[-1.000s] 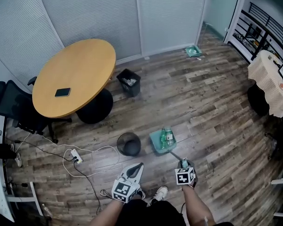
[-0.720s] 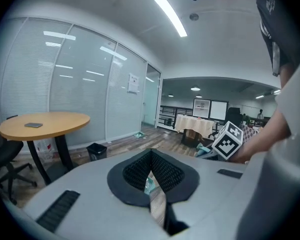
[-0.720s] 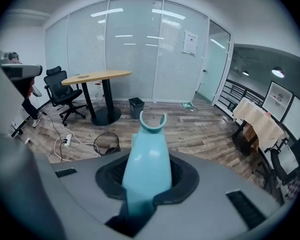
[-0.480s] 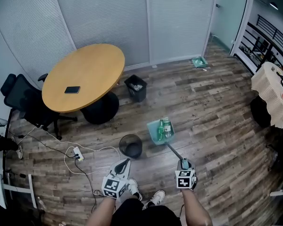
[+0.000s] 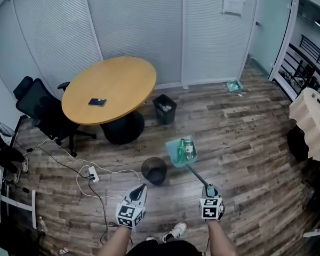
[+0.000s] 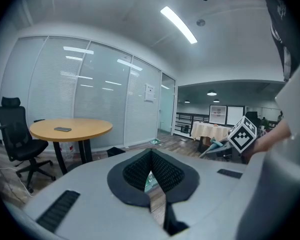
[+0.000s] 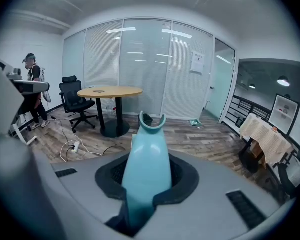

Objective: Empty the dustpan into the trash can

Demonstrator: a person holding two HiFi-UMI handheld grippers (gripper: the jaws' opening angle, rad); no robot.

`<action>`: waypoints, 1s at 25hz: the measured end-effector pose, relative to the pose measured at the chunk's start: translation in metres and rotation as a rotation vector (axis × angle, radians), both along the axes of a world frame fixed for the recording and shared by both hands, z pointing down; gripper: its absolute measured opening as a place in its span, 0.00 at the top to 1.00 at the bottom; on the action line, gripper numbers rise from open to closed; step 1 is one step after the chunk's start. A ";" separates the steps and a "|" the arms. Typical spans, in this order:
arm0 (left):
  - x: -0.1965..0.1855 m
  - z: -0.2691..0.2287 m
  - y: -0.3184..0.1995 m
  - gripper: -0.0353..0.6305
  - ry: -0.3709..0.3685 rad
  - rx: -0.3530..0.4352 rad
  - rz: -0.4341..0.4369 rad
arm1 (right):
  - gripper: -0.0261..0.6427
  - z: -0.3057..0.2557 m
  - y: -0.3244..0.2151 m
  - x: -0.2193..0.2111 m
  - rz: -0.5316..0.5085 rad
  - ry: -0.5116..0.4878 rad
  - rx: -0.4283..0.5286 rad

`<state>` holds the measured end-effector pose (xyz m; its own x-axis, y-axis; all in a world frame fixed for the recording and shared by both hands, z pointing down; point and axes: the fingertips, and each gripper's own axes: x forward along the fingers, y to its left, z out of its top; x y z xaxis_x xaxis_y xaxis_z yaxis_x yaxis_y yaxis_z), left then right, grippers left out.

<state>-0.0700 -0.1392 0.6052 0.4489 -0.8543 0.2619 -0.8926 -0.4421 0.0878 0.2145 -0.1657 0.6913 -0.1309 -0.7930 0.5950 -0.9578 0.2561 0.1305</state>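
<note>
Lifted higher, dustpan (image 5: 182,151) hangs beside trash can (image 5: 154,170) — right gripper (image 5: 208,190) clamps its handle (image 5: 195,176), left gripper (image 5: 140,190) closed empty.

In right gripper view, dustpan (image 5: 172,152) largely behind its own handle (image 7: 145,174); trash can (image 5: 154,180) interior indistinct.

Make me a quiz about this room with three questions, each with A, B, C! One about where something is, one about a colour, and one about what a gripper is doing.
1. Where is the phone?
A) on the round table
B) on the floor
C) on the chair

2. What colour is the dustpan?
A) red
B) teal
C) yellow

3. What is the right gripper doing?
A) open and empty
B) shut on the dustpan's handle
C) pinching a cable

Answers:
1 A, the phone lies on the tabletop.
2 B, the pan and handle are both teal.
3 B, the handle sits clamped between its fingers.
</note>
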 end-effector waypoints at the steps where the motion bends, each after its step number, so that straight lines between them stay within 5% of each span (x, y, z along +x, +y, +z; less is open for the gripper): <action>1: -0.004 0.000 0.005 0.93 0.001 0.001 -0.002 | 0.81 0.000 0.003 -0.004 -0.003 0.003 0.002; 16: -0.062 0.006 0.078 0.93 0.023 0.001 -0.055 | 0.81 0.010 0.036 -0.064 -0.083 0.073 -0.005; 25: -0.077 0.014 0.095 0.93 0.034 -0.015 -0.089 | 0.81 0.010 0.026 -0.089 -0.213 0.244 0.018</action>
<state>-0.1472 -0.0441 0.6195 0.3803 -0.8872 0.2611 -0.9247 -0.3596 0.1250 0.1256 -0.1392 0.7009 -0.1500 -0.7737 0.6156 -0.8230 0.4427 0.3559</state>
